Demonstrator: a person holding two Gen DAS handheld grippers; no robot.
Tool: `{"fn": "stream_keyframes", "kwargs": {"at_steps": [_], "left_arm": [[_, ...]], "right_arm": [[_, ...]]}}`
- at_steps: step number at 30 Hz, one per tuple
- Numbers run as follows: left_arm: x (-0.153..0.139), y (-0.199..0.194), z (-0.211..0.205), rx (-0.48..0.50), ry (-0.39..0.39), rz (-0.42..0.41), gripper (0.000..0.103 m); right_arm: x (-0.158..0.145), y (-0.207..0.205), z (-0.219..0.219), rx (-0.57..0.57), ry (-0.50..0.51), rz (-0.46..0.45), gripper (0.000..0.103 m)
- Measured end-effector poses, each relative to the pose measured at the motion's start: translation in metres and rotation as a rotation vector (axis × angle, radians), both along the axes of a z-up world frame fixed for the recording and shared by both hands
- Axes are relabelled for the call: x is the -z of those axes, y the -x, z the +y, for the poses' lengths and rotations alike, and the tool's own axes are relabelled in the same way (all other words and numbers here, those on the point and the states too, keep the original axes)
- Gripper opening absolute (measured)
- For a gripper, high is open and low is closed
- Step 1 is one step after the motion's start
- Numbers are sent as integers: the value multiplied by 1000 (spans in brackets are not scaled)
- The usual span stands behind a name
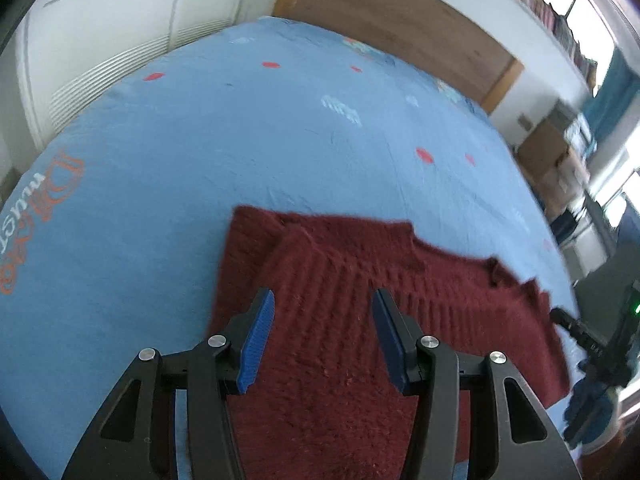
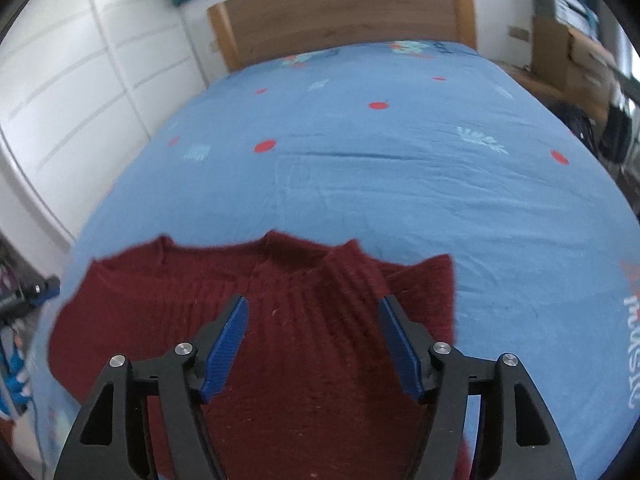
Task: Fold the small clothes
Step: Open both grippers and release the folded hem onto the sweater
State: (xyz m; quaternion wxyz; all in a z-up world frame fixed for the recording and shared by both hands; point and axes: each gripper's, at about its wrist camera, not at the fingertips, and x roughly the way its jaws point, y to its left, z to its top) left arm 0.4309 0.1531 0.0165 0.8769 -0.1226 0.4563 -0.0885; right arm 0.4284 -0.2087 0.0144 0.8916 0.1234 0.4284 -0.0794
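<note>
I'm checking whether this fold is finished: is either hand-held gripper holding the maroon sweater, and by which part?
Nothing is held. The left hand-held gripper and right hand-held gripper are both open above the maroon sweater, which lies on the blue bedsheet.

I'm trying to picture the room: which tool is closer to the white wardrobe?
Left. The left tool hovers over the half of the sweater on the wardrobe side. The right tool hovers over the sweater's other half, farther from the wardrobe.
</note>
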Motion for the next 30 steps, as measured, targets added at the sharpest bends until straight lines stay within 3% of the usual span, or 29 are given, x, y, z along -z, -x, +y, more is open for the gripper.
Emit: {"fn": "stream_keyframes", "kwargs": {"at_steps": [5, 7, 15, 24, 30], "left_arm": [[31, 5, -23, 50, -156, 30, 46], [34, 9, -25, 62, -183, 24, 46], [7, 34, -28, 60, -177, -30, 48], [34, 52, -35, 60, -246, 35, 48], [24, 53, -34, 39, -236, 39, 48]], "right_arm": [[36, 5, 2, 18, 12, 119, 70], [38, 12, -3, 21, 17, 122, 71], [8, 40, 4, 51, 57, 100, 71], [32, 65, 14, 46, 57, 167, 71], [24, 81, 4, 71, 48, 180, 71]]}}
